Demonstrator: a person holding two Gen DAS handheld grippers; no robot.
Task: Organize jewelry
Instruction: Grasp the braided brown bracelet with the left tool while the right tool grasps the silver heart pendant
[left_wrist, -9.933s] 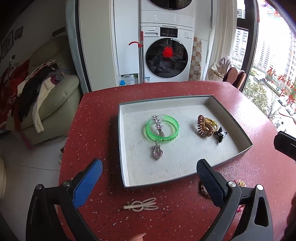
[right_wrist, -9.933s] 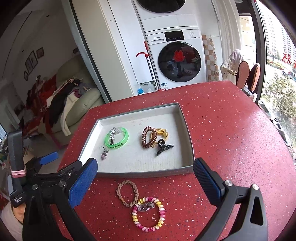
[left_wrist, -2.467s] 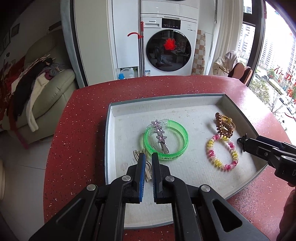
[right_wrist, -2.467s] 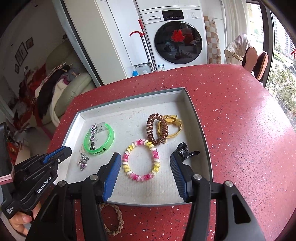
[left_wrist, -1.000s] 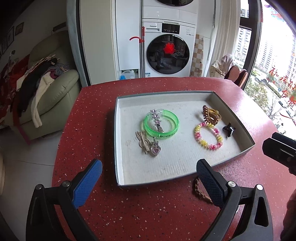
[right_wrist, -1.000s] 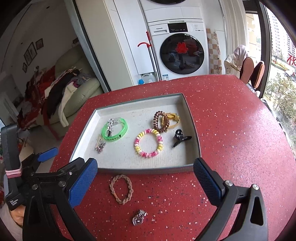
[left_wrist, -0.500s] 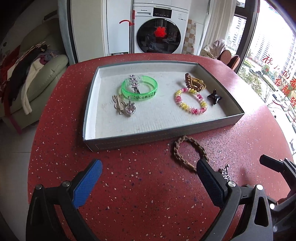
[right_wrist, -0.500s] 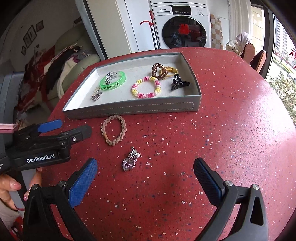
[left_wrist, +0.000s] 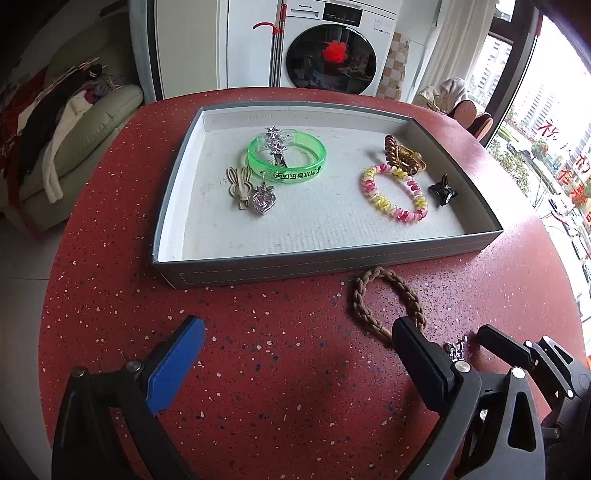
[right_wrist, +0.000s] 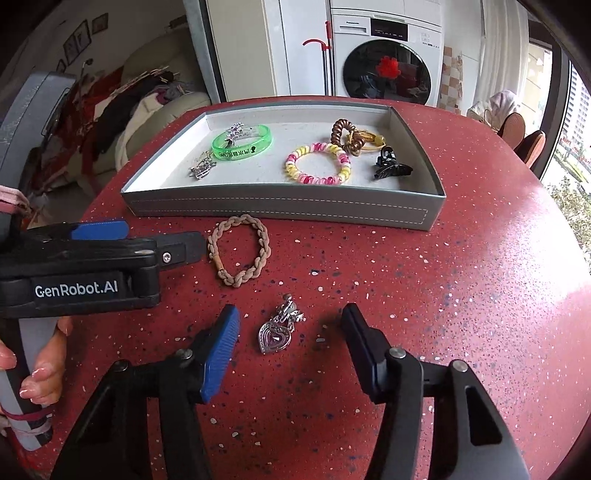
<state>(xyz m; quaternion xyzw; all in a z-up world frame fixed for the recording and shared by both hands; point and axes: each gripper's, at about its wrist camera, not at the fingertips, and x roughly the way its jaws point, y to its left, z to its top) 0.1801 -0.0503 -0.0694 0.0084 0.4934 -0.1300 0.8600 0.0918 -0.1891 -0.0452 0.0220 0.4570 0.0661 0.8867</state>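
A silver heart pendant (right_wrist: 276, 331) lies on the red table between the fingers of my right gripper (right_wrist: 291, 334). Its jaws are closing and neither pad touches the pendant. A brown braided bracelet (right_wrist: 240, 249) lies just beyond it, in front of the grey tray (right_wrist: 280, 211). In the left wrist view the bracelet (left_wrist: 384, 302) sits by the right fingertip of my left gripper (left_wrist: 295, 345), which is wide open over bare table. The tray (left_wrist: 332, 258) holds a green bangle (left_wrist: 287, 159), a beaded bracelet (left_wrist: 393, 192), a spiral tie and clips.
The red speckled table (right_wrist: 461, 280) curves away at the right. A sofa piled with clothes (left_wrist: 55, 122) stands beyond its left edge, and a washing machine (left_wrist: 328, 55) behind. A hand (right_wrist: 40, 363) holds the left gripper's grip.
Both grippers have sunk closer to the table. My right gripper's jaws have narrowed around the heart pendant. The left gripper stays wide open.
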